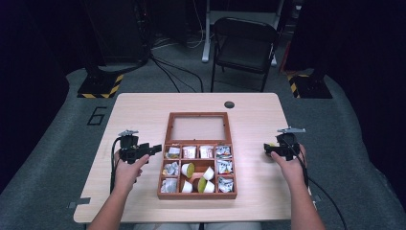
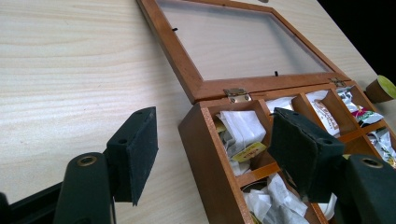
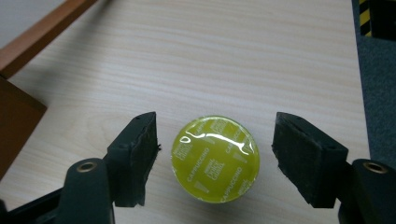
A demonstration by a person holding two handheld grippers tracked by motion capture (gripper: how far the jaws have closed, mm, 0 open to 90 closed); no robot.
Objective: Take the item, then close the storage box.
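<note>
Yellow-green foil-topped round coffee capsule (image 3: 215, 159) on pale wood tabletop (image 3: 243, 60), between wide right gripper (image 3: 215, 154) jaws, untouched, left gripper (image 2: 215, 154) jaws wide astride brown wooden compartment box (image 2: 205, 140) corner.

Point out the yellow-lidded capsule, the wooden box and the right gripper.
yellow-lidded capsule (image 3: 215, 159): right gripper view, middle of foil lid.
wooden box (image 1: 197, 196): high view, front wall.
right gripper (image 3: 215, 156): right gripper view, midway between fingertips.

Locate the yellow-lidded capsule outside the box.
The capsule stands on the table, right of the box, between the open right gripper's jaws, untouched.
</note>
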